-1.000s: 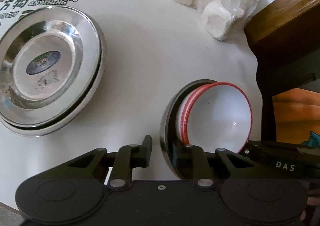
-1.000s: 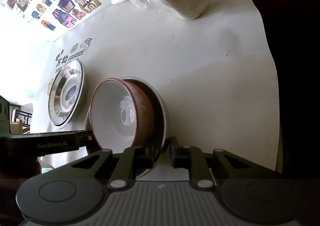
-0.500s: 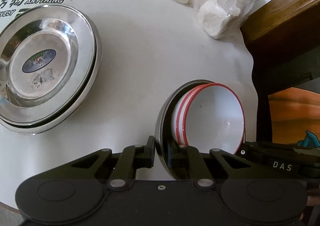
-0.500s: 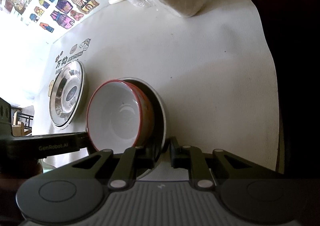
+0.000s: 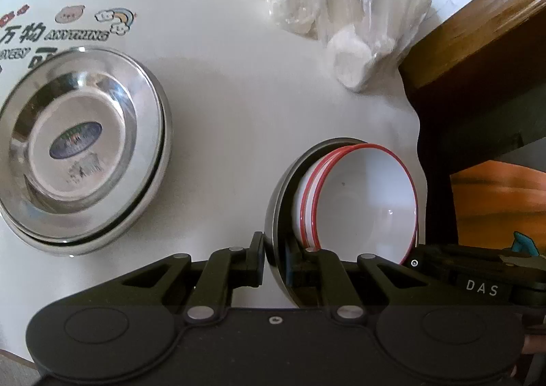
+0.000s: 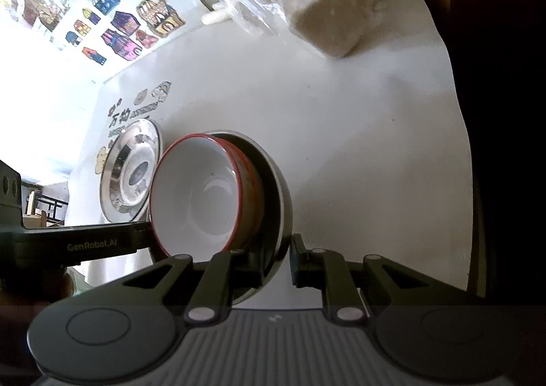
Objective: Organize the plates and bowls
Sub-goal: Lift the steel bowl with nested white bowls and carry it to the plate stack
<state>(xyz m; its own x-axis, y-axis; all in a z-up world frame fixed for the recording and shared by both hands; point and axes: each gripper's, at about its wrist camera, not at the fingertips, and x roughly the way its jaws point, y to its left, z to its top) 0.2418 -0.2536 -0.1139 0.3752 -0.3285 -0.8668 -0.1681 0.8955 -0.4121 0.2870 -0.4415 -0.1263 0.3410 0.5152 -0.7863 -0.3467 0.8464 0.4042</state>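
A steel bowl [image 5: 276, 201] holds two nested white bowls with red rims [image 5: 368, 208] near the table's right edge. My left gripper [image 5: 274, 256] is shut on the steel bowl's left wall, one finger outside and one inside. In the right wrist view, my right gripper [image 6: 278, 259] is shut on the opposite wall of the steel bowl [image 6: 279, 188], and the white bowls [image 6: 201, 195] lean towards the left. Whether the steel bowl rests on the table I cannot tell. A stack of steel plates [image 5: 78, 164] lies further left, also visible as plates [image 6: 133, 171] behind the bowls.
The white table [image 5: 239, 106] has printed cartoons and lettering at its left. A clear bag of white rolls [image 5: 341, 20] sits at the back. Dark wooden furniture [image 5: 477, 44] stands close at the right edge. A stickered wall [image 6: 119, 20] is behind.
My left gripper's jaws have narrowed onto the steel bowl's wall. The right gripper keeps its grip, and the bowls have hardly shifted.
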